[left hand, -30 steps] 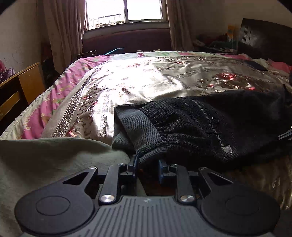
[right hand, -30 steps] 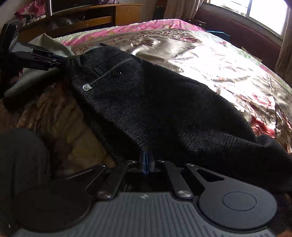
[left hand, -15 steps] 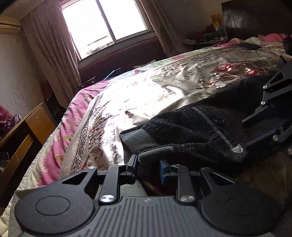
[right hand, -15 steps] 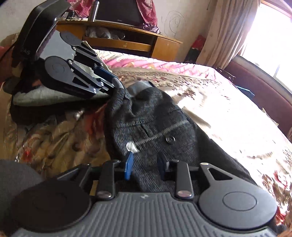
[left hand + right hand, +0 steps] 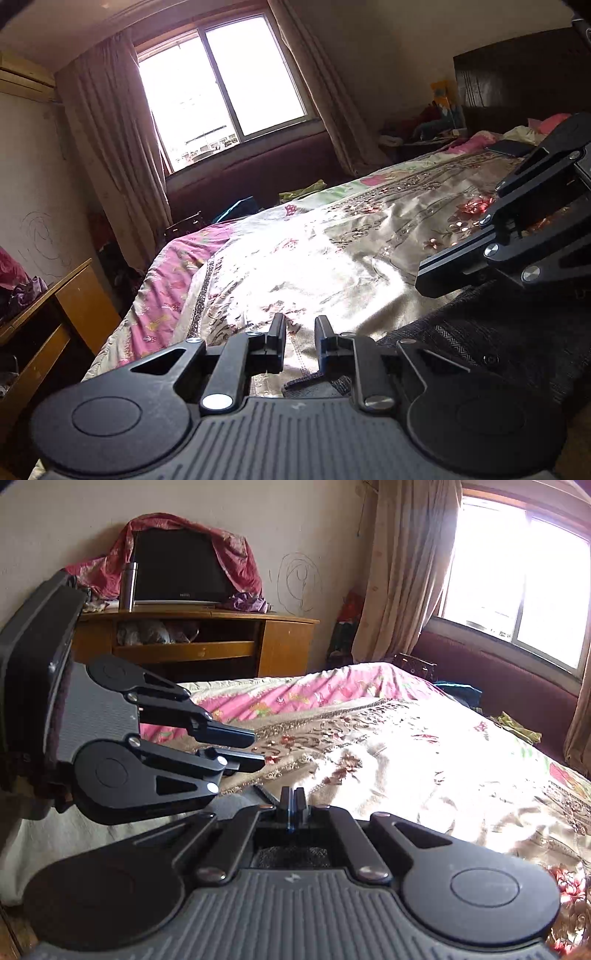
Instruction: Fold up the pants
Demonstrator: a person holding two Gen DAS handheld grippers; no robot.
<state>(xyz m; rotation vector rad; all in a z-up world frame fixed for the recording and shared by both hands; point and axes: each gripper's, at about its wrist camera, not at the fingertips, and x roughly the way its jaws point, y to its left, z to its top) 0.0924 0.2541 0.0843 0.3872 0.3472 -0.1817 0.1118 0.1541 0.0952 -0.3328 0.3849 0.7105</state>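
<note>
While I am looking through the left wrist camera, my left gripper (image 5: 299,341) is hovering above the bed (image 5: 332,251) with its two fingers standing apart, and nothing is sitting between them. The dark pants (image 5: 491,339) are lying on the shiny flowered cover at the lower right of this view, with a grey edge of them showing just under my right finger. My right gripper (image 5: 436,280) is reaching in from the right side, just above the pants.

In the right wrist camera, my right gripper (image 5: 292,803) is showing its fingers pressed together. Some dark fabric is appearing in the hollow behind them, but I cannot tell if the tips are pinching it. My left gripper (image 5: 251,747) is hanging at the left, fingers parted. Behind it, a wooden cabinet (image 5: 236,642) is standing against the wall.
</note>
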